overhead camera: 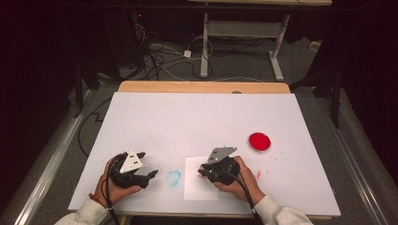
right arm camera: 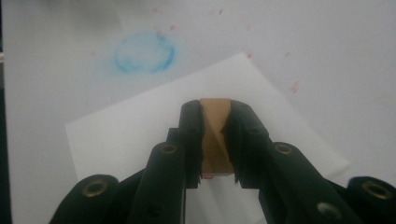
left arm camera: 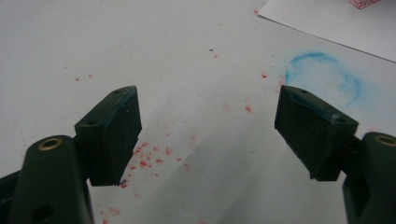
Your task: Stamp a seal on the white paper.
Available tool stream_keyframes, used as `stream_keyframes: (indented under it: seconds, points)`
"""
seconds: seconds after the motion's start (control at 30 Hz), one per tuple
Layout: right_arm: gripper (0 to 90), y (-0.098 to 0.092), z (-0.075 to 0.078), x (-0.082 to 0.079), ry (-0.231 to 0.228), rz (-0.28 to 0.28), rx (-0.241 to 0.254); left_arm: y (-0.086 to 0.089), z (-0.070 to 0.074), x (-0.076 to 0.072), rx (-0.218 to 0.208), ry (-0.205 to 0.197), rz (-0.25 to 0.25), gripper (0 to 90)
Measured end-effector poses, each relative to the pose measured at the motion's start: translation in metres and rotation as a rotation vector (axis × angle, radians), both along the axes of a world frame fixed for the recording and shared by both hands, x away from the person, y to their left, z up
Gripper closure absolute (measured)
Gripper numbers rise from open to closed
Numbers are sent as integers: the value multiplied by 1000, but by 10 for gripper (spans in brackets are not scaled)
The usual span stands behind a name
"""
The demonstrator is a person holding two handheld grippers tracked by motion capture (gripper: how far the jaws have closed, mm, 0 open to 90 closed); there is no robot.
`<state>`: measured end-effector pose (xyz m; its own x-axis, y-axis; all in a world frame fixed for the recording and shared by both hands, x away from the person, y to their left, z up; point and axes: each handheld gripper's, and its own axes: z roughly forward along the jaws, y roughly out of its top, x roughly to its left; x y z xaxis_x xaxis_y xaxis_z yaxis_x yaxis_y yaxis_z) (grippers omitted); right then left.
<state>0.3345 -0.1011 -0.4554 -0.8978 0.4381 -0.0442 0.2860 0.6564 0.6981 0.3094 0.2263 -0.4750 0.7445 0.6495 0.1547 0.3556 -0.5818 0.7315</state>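
My right gripper is shut on a small tan wooden block, with a trace of red at its lower end. It hovers low over a white paper sheet. In the high view the right gripper is at the sheet's right edge, held by a hand. To the left, my left gripper rests near the front of the board. Its jaws stand wide open with nothing between them. A red round ink pad lies to the right, apart from both grippers.
A white board covers the wooden table. A blue ring stain sits between the grippers, beside the sheet. Red specks dot the board under the left gripper. A red printed mark shows on the sheet's corner.
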Motion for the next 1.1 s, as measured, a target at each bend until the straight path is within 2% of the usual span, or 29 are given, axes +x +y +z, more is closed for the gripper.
stream_keyframes:
  seconds: [0.1, 0.4, 0.53, 1.1]
  points:
    - [760, -7, 13, -1, -21, -23, 40, 1, 0, 0, 0, 3, 4, 222]
    - [760, -23, 28, -1, -66, -50, 53, 1, 0, 0, 0, -3, 3, 221]
    - [760, -31, 35, -1, -101, -72, 47, 1, 0, 1, 2, 0, 4, 222]
    - [760, -55, 51, 8, -135, -134, 72, 4, -2, 1, 0, 6, 9, 222]
